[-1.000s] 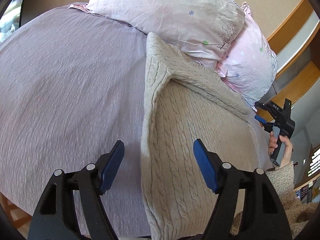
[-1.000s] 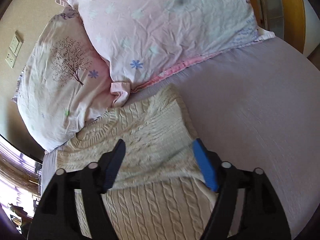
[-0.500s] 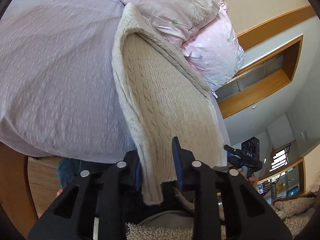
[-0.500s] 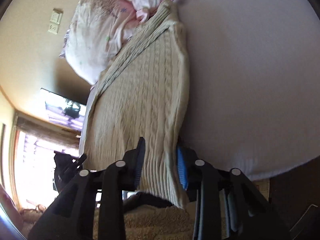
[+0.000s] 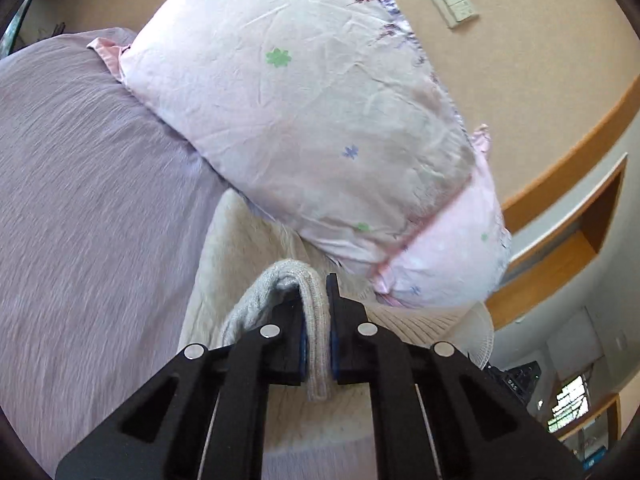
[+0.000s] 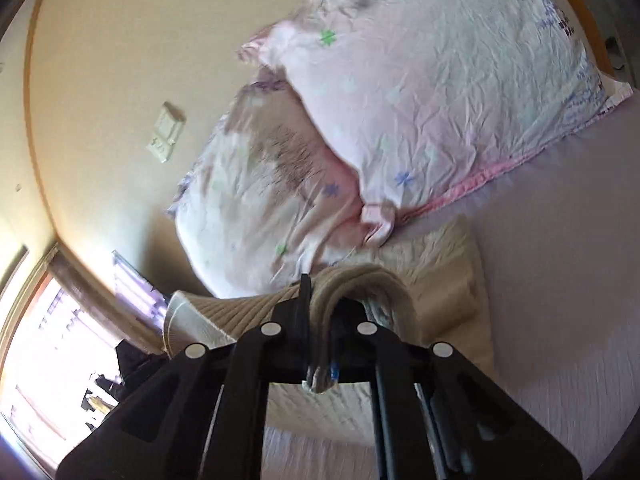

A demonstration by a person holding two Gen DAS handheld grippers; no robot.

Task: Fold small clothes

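Note:
A cream cable-knit sweater (image 5: 240,248) lies on the lilac bedspread (image 5: 88,184), its far end against the pillows. My left gripper (image 5: 316,300) is shut on the sweater's ribbed hem, which loops over the left finger. The hem is lifted and carried over the sweater's body. In the right wrist view the sweater (image 6: 440,264) lies below the pillows, and my right gripper (image 6: 320,304) is shut on the other hem corner, the knit bunched over its fingers. The lifted hem stretches between the two grippers.
Two pink floral pillows (image 5: 320,120) (image 6: 420,80) lean on the beige wall at the bed's head. A wall switch plate (image 6: 166,132) is left of them. The bedspread (image 6: 560,280) stretches to the right. A bright window (image 6: 48,344) is at the far left.
Both grippers closed on the sweater's hem at the bed's near edge, then lifted it and carried it forward towards the pillows, doubling the sweater over itself.

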